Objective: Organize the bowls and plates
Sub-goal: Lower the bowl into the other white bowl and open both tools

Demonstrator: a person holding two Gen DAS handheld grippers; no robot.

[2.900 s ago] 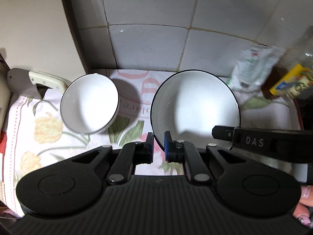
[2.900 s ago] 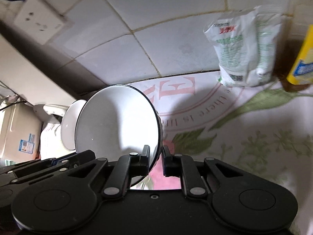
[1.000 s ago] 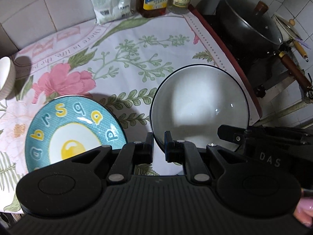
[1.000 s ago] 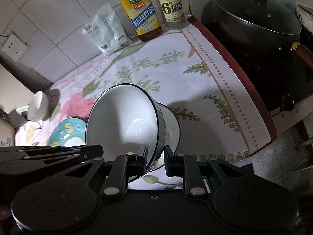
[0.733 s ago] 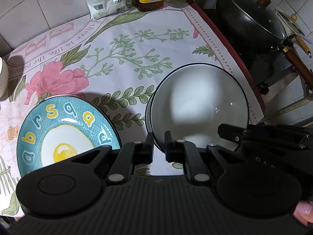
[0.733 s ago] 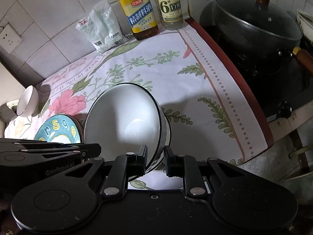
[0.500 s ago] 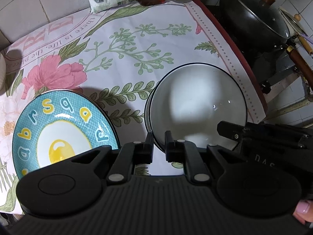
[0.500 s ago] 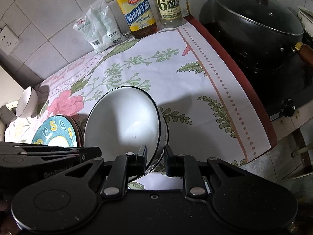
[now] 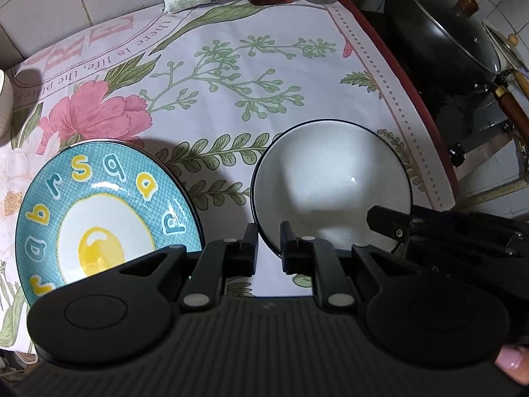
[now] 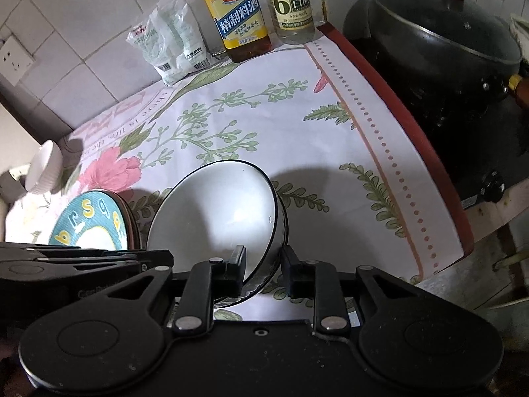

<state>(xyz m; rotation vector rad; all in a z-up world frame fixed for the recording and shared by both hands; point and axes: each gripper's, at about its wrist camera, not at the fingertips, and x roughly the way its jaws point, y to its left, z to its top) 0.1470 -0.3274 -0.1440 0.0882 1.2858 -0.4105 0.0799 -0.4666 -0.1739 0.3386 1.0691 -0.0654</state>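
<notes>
At the far left edge of the left wrist view a small white ribbed bowl (image 9: pixel 5 106) is just in frame, on a flowered tablecloth (image 9: pixel 231 66). Lower left lies a blue plate (image 9: pixel 99 198) with yellow letters and a fried-egg picture; in the right wrist view more rims show stacked under it. Just right of the plate, at bottom centre, sits the white bowl (image 9: pixel 330 182) with a dark rim, resting on the cloth near its front edge. A second dark rim shows beneath it.

The left claw (image 9: pixel 268 248) is closed narrowly on the bowl's near left rim. The right claw (image 10: pixel 263 263) straddles the near right wall of the same bowl, one finger inside and one outside. Its jaws have just been opening, and the outer finger stands slightly off the wall.

At upper centre a white bag (image 10: pixel 172 43) and two bottles (image 10: pixel 238 13) stand against the tiled wall. At upper right is a black lidded pot (image 9: pixel 439 33).
</notes>
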